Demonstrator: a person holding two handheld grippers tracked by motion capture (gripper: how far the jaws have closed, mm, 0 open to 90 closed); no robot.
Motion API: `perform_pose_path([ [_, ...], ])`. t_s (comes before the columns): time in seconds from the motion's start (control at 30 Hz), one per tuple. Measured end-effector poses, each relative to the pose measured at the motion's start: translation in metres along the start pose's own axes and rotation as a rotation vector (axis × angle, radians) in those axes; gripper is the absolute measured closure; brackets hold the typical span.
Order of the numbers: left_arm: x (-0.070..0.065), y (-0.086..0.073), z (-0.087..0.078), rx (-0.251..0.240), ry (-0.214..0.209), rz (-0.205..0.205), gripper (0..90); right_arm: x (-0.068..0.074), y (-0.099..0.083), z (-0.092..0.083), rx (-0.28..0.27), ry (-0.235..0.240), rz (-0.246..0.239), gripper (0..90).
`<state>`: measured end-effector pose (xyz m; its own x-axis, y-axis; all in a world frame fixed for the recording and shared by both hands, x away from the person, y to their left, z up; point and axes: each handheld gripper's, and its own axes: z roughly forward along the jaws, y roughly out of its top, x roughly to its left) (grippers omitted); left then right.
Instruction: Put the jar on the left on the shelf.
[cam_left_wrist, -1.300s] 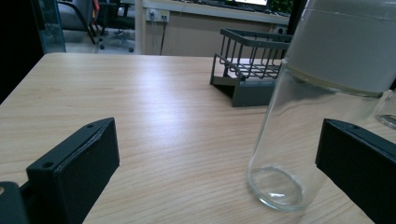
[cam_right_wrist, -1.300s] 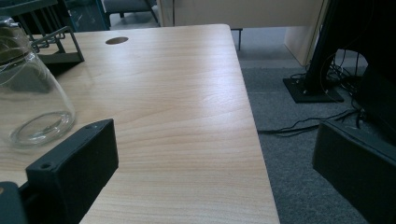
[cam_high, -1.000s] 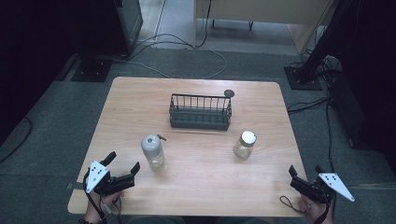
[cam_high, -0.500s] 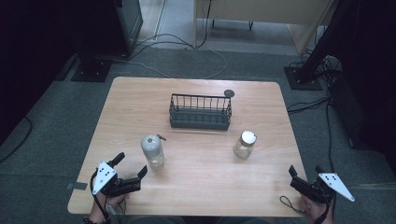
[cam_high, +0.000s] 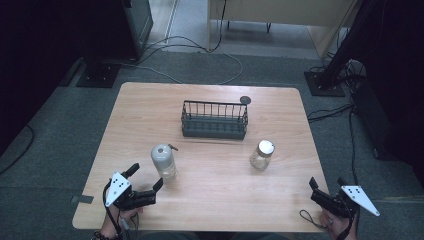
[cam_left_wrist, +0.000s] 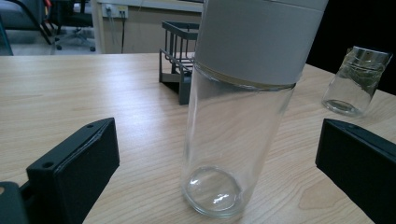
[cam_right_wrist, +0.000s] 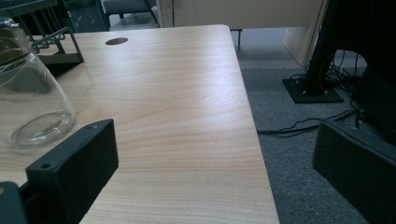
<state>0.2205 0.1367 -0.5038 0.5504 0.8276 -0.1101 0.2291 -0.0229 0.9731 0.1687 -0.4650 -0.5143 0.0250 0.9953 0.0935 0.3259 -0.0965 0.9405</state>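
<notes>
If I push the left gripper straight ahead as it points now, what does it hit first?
Most likely the tall glass bottle with the grey cap: it stands upright, centred between the open jaws of the left gripper. The jaws look wide enough to pass either side of it.

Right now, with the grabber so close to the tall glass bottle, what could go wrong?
1. The tall bottle is narrow and upright between the open jaws of the left gripper; a jaw bumping one side first might tip it.
2. Its glass looks smooth, so a weak grip may let it slip.
3. If it falls, it might roll toward the small jar or off the table.
</notes>
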Motion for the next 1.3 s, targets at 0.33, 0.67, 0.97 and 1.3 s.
perform_pose_path([
  [0.33, -0.002, 0.0, 0.005, 0.003, 0.012, -0.001, 0.0, 0.0, 0.0, 0.0, 0.0, 0.0, -0.002, 0.0],
  [0.67, -0.008, 0.002, 0.012, 0.009, 0.01, 0.009, 0.0, 0.0, 0.0, 0.0, -0.001, -0.001, -0.003, 0.1],
  [0.97, -0.01, 0.006, 0.021, 0.016, 0.018, 0.007, 0.1, 0.001, 0.0, 0.0, -0.001, 0.0, -0.003, 0.0],
  [1.3, -0.018, 0.011, 0.033, 0.014, 0.031, 0.006, 1.4, 0.001, 0.0, 0.0, -0.001, 0.0, -0.004, 0.1],
])
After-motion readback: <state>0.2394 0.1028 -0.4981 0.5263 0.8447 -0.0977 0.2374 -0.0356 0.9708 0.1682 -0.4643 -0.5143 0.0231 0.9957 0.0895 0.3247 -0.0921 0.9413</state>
